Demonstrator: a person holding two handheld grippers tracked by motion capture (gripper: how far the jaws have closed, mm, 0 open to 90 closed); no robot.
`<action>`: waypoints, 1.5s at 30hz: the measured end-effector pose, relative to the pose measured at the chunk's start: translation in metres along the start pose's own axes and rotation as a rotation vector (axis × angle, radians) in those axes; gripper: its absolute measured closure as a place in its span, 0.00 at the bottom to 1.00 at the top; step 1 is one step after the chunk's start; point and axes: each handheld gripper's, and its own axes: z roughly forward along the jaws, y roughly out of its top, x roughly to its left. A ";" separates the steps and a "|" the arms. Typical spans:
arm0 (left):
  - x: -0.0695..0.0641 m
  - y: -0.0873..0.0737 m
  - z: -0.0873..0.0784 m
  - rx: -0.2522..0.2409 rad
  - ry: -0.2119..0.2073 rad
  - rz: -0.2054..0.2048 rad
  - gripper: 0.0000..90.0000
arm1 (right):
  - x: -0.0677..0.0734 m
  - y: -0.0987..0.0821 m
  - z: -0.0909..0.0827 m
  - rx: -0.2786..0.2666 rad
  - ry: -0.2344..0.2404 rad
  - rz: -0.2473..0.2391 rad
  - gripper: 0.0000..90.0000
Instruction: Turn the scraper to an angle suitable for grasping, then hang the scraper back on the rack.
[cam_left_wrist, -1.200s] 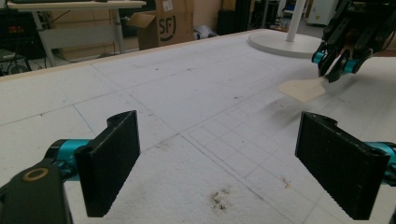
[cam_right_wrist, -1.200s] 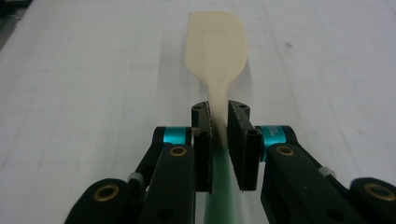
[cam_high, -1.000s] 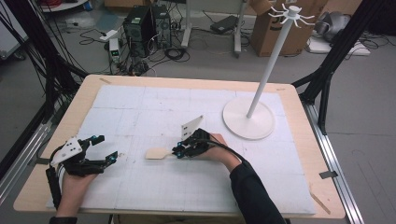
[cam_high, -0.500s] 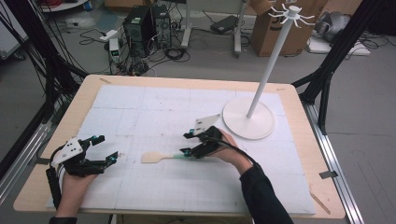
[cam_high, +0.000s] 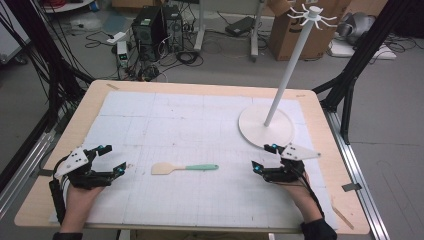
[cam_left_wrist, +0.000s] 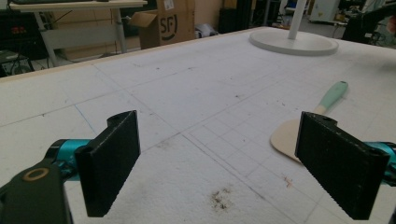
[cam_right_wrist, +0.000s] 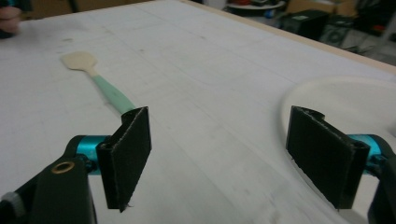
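My right gripper (cam_high: 263, 159) sits near the right front corner of the bench (cam_high: 320, 120), just in front of the round white base of the stand (cam_high: 265, 126). Its jaws have just been opening and now stand spread wide, with nothing between them. In the right gripper view the two black pads frame bare white mat, and the curved edge of the stand's base (cam_right_wrist: 299, 93) shows just past the right pad.

The spatula (cam_high: 184, 168) lies flat on the white mat (cam_high: 165, 115), about midway between my two hands and apart from both. Its pale wooden blade points toward my left hand, and its mint-green handle points toward my right. In the right gripper view the spatula (cam_right_wrist: 100, 79) runs away from my left pad, handle end nearest, blade farther off. The pad covers the very tip of the handle in that view, but the high view shows a clear gap between the gripper and the handle.

My left gripper (cam_high: 114, 160) rests near the left front corner of the bench, jaws spread wide and holding nothing. In the left gripper view the spatula (cam_left_wrist: 303, 126) lies beyond my right pad, blade end closer, partly hidden behind the pad, and the stand's base (cam_left_wrist: 294, 42) sits far across the mat.
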 end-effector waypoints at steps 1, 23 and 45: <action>0.000 0.000 0.000 -0.002 -0.001 -0.003 0.16 | -0.001 -0.011 -0.010 -0.006 -0.036 0.007 0.23; 0.001 0.003 0.000 -0.034 0.008 -0.004 0.17 | -0.006 -0.029 -0.027 -0.093 -0.111 0.068 0.25; -0.060 0.041 0.103 0.197 -0.310 0.097 0.16 | -0.006 -0.029 -0.026 -0.091 -0.094 0.062 0.26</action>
